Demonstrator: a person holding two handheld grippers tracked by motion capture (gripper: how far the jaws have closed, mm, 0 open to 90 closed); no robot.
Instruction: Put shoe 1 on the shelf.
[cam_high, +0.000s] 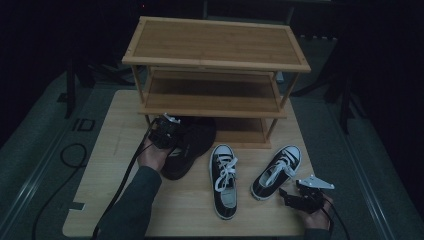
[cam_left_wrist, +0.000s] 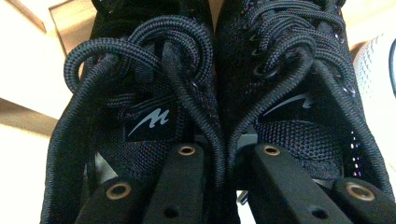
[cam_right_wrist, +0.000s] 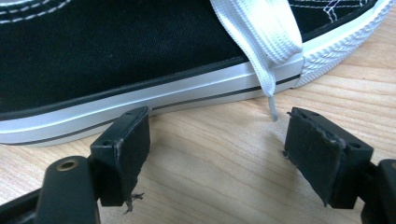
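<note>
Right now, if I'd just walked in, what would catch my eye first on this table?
Probably the wooden shoe rack at the table's far side, with two black-and-white sneakers lying in front of it. To their left, the left gripper is shut on a pair of all-black shoes, while the right gripper waits open beside the right-hand sneaker.

matt black mesh shoes (cam_left_wrist: 196, 93)

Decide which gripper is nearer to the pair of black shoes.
Left. The left gripper is shut on the black shoes; the right gripper is open, apart, by a white-laced sneaker.
</note>
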